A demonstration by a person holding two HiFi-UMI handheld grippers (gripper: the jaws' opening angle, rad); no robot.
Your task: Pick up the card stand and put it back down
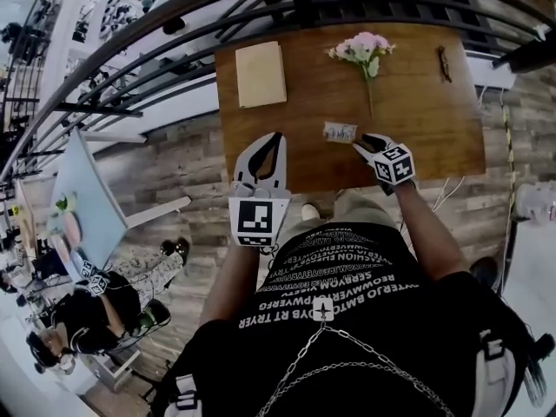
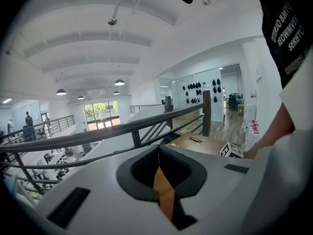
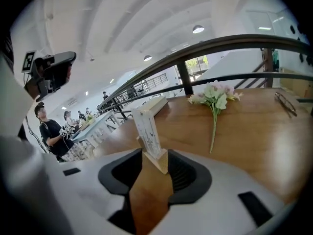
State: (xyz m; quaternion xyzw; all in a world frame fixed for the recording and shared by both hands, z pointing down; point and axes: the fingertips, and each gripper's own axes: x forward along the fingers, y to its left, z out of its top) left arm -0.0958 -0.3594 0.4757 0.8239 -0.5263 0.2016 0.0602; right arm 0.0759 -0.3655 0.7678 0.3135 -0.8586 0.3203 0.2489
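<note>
Wooden table is seen below a railing. L gripper is held over its near edge, jaws closed on nothing. R gripper is held w/ jaws parted, nothing clamped. A beige book and flower sprig are laid further back. The card stand is stood upright on the table at the R jaw tips.

card stand txt unreadable, btm partly behind right gripper
</note>
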